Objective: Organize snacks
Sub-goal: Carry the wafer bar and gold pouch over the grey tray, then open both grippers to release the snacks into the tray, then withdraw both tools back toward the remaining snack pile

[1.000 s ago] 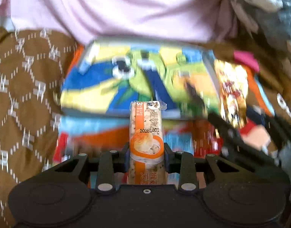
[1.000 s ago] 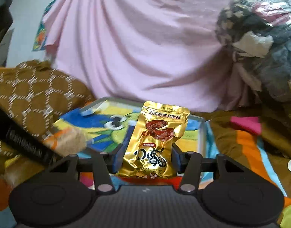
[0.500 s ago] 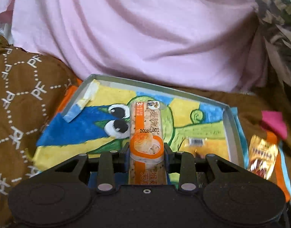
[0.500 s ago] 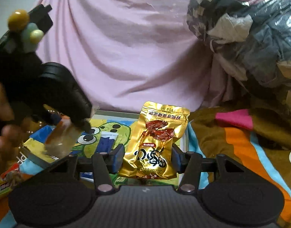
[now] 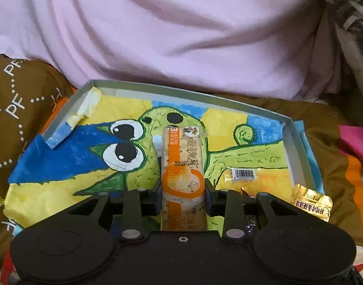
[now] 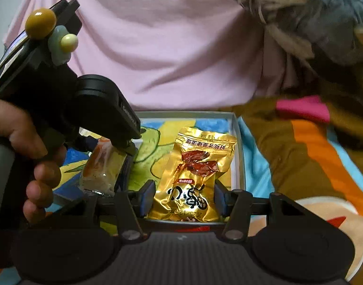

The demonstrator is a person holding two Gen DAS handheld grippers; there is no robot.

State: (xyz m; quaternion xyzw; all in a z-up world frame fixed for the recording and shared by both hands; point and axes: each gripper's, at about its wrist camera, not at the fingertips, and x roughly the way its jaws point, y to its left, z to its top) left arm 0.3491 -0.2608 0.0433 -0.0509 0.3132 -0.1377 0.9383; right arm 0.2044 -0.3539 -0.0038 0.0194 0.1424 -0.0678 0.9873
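— Two grippers, both loaded! The left gripper [image 5: 183,196] is clamped narrow on an orange snack bar [image 5: 182,166], which stands upright between the pads over the near edge of the painted tray [image 5: 297,156].

— And the right gripper [image 6: 185,198]?

— Wider, pads pressed on the sides of a gold snack pouch [image 6: 195,173], print upside down, held above the tray's near right corner. A hand [image 6: 27,147] grips the other tool at left.

— Anything inside the tray?

— One small clear-wrapped snack [image 5: 243,173] with a barcode lies near the right edge. Behind the far edge, pink cloth [image 5: 169,35].
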